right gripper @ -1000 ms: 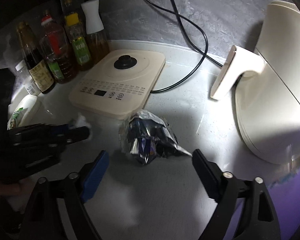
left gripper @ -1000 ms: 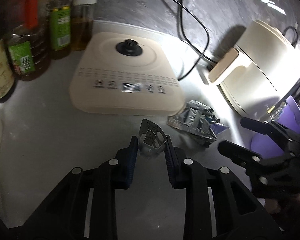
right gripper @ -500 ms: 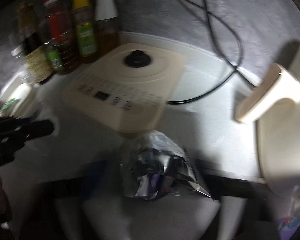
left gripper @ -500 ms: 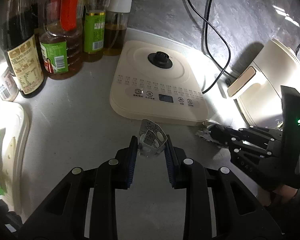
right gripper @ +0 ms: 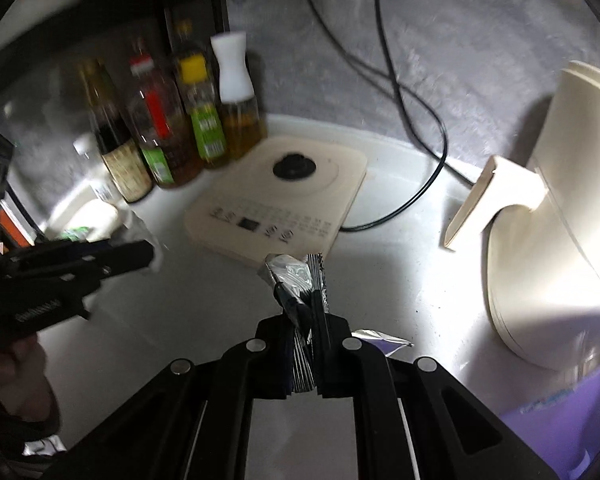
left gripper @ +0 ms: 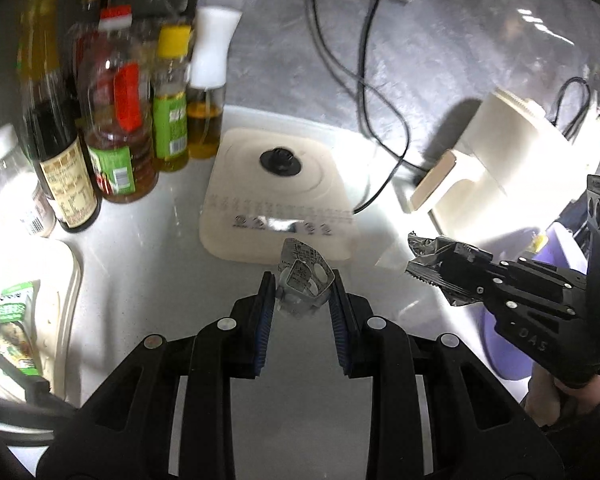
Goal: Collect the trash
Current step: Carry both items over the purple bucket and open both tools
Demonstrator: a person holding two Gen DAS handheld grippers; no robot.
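Overall, a pale tabletop (left gripper: pixel 147 264) fills both wrist views, backed by a grey mottled wall (left gripper: pixel 452 52) at 12 o'clock. A cream air fryer (right gripper: pixel 560 216) with a projecting handle stands at 3 o'clock in the right wrist view and at 2 o'clock in the left wrist view. A flat cream induction cooker (left gripper: pixel 277 196) with a black centre knob lies just above mid-frame, its front control strip facing the cameras; a black cable (left gripper: pixel 384 128) runs from a wall socket down to its right edge. A purple bin (left gripper: pixel 512 344) shows at 4 o'clock in the left wrist view, partly hidden behind the other tool. A row of bottles (left gripper: pixel 119 120), of oil and sauce, stands at 10 o'clock, left of the cooker. A white tray (left gripper: pixel 59 300) holding a green packet sits at 8 o'clock.

Left claw (left gripper: pixel 302 300): fingers partly closed, pinching a small clear plastic cup (left gripper: pixel 304 280) with a printed foil lid peeled up, held above the tabletop just in front of the cooker's front edge.

Right claw (right gripper: pixel 304 340): fingers pressed almost together, gripping a crumpled silver foil wrapper (right gripper: pixel 295 276) that sticks out forward past the fingertips, also clear of the tabletop. In the left wrist view this wrapper appears at 3 o'clock, in front of the air fryer and above the purple bin's near side.
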